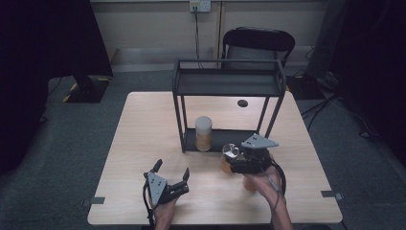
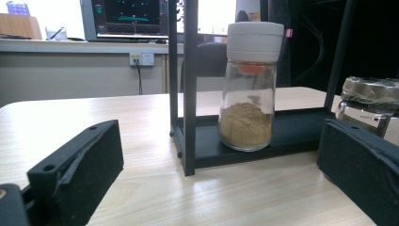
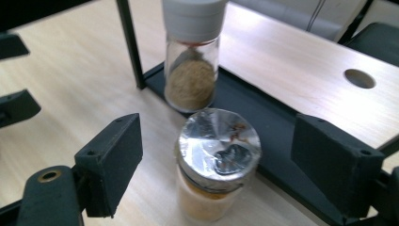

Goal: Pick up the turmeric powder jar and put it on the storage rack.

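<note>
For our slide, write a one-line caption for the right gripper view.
Open hand-held gripper straddles a foil-capped jar on the table, in front of a white-lidded spice jar on the rack's bottom shelf.

surface: I see a light wood top (image 1: pixel 143 143) with a round cable hole (image 1: pixel 242 103) near the far edge
floor: grey carpet (image 1: pixel 57 143), tape marks near the front corners
wall: pale panels behind, white double socket (image 1: pixel 200 5) with a cable hanging down
chair: black one (image 1: pixel 258 43) pushed in at the far side
left: dark stand base with yellow-black hazard tape (image 1: pixel 86 88)
right: cables (image 1: pixel 330 103) trailing across the carpet, corner too dark to read
far desk: from my left view, a lit monitor (image 2: pixel 129 16) on a ledge
light: dim, even
</note>
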Demonstrator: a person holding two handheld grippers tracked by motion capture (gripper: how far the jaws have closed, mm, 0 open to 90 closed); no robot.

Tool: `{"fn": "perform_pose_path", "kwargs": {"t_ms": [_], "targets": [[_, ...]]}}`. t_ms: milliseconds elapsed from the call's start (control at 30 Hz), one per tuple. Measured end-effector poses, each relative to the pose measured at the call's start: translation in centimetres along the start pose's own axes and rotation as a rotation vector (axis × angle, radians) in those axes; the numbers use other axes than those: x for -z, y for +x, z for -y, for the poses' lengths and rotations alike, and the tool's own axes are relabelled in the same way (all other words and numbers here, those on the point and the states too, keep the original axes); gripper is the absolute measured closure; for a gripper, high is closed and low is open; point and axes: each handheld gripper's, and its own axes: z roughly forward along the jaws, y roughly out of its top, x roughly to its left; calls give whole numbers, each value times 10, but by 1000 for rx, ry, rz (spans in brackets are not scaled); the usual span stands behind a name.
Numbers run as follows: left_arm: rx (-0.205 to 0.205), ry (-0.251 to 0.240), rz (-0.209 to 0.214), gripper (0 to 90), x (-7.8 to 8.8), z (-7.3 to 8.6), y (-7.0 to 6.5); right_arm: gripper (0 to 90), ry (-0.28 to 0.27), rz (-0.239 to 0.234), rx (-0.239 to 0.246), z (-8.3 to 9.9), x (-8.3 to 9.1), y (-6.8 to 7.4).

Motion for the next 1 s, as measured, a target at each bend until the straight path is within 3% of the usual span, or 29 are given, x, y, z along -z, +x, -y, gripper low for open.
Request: {"fn": "perform_pose_path", "kwargs": {"t_ms": [100, 300, 433, 533, 1000], "targets": [[0, -1, 2, 3, 0, 0, 0, 173, 50, -12, 11, -12, -7, 0], [0, -2, 3, 3, 0, 0, 0, 208, 92, 4, 19, -26, -15, 3], [0, -3, 3, 4, 0, 1, 0, 209, 182, -8, 29, -45, -24, 0], [1, -3, 3, 3, 0, 1, 1, 212, 220, -10, 35, -53, -29, 0], [1, -4, 5, 3, 0, 1, 1, 275, 324, 10, 29, -65, -45, 1]]}}
